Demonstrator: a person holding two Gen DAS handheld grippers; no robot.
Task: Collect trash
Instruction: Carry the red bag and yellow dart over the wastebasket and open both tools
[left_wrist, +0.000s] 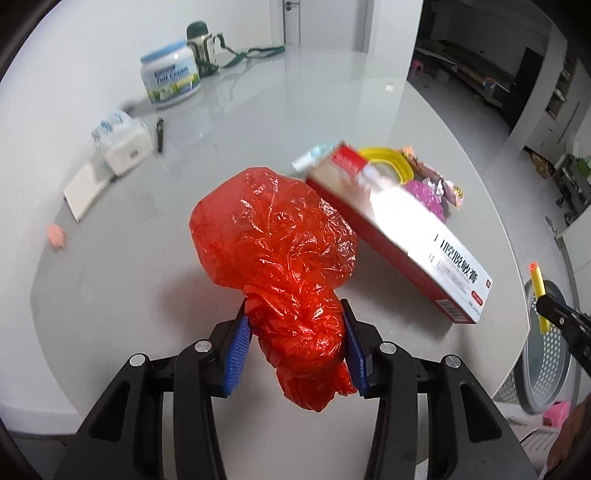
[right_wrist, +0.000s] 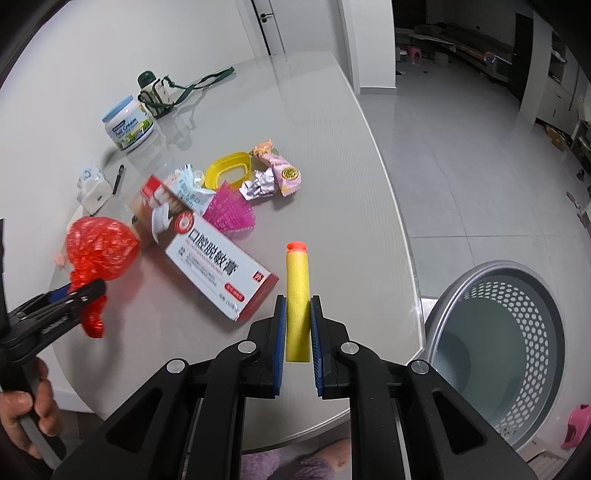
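Note:
My left gripper (left_wrist: 295, 314) is shut on the knotted end of a crumpled red plastic bag (left_wrist: 273, 236), whose bulging part hangs over the grey table (left_wrist: 147, 277). The right wrist view shows that bag (right_wrist: 98, 247) and the left gripper (right_wrist: 86, 291) at the left edge. My right gripper (right_wrist: 298, 299) is shut on a yellow foam dart (right_wrist: 297, 280) with an orange tip, held upright above the table's edge; the dart (left_wrist: 537, 288) also shows at the far right of the left wrist view. A grey perforated bin (right_wrist: 498, 332) stands on the floor to the right.
A red-and-white toothpaste box (right_wrist: 207, 251) lies mid-table. Behind it lie a pink mesh piece (right_wrist: 231, 214), a yellow ring (right_wrist: 227, 168), crumpled foil (right_wrist: 260, 186) and snack wrappers (right_wrist: 286, 173). A milk-powder jar (right_wrist: 127, 125), a flask (right_wrist: 153, 90), a pen (right_wrist: 118, 179) and a small white box (right_wrist: 92, 188) stand farther back.

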